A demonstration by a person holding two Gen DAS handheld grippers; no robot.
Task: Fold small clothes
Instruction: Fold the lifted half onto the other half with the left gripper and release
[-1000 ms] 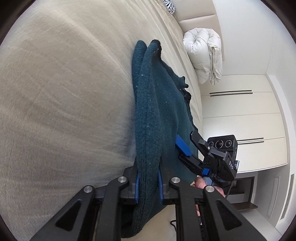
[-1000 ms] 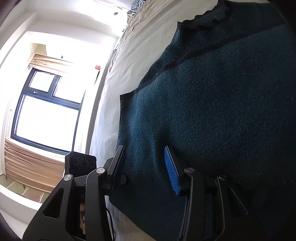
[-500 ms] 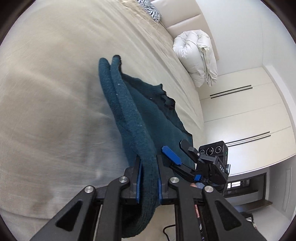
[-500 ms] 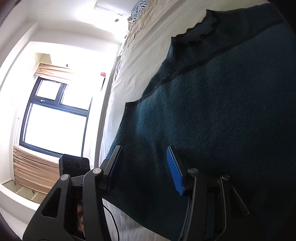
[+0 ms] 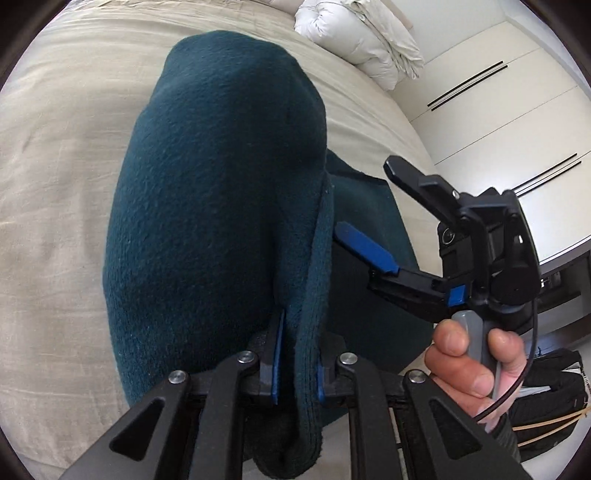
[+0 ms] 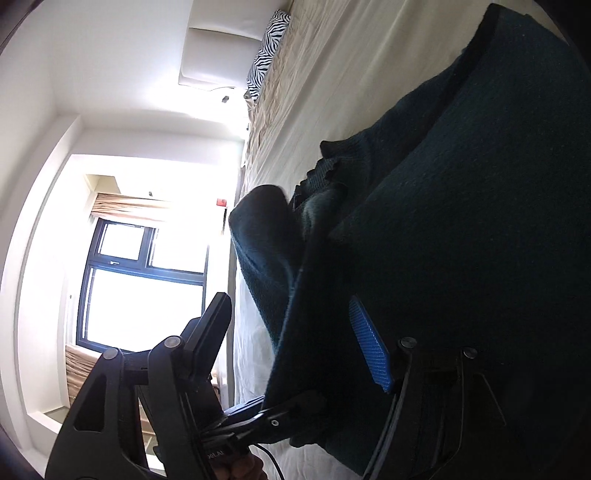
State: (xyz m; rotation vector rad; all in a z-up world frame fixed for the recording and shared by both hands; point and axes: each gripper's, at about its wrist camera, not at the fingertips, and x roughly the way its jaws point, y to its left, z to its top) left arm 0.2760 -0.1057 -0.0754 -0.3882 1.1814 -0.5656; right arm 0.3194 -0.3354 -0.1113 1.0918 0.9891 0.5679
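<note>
The dark teal knitted sweater (image 5: 207, 221), thick and fuzzy, lies on the bed (image 5: 55, 184), whose beige sheet is faintly creased; one part of it is lifted into a rounded, bulging fold. The left tool (image 5: 295, 363) is clenched on a doubled edge of that knit, the blue pads pressing it from both sides. The right tool (image 5: 364, 210), held by a hand (image 5: 476, 363), is opening, its blue ribbed pad beside the cloth and not pressing it. In the right wrist view the right tool (image 6: 295, 325) straddles the sweater's dark edge without gripping. Bare sheet stretches wide toward the bed's far edge, where a white duvet (image 5: 362, 33) is bundled and a zebra-striped pillow (image 6: 267, 48) sits. A second ago the held cloth hung as a narrow ridge; now it billows broad and close, and the right tool stands wider.
</note>
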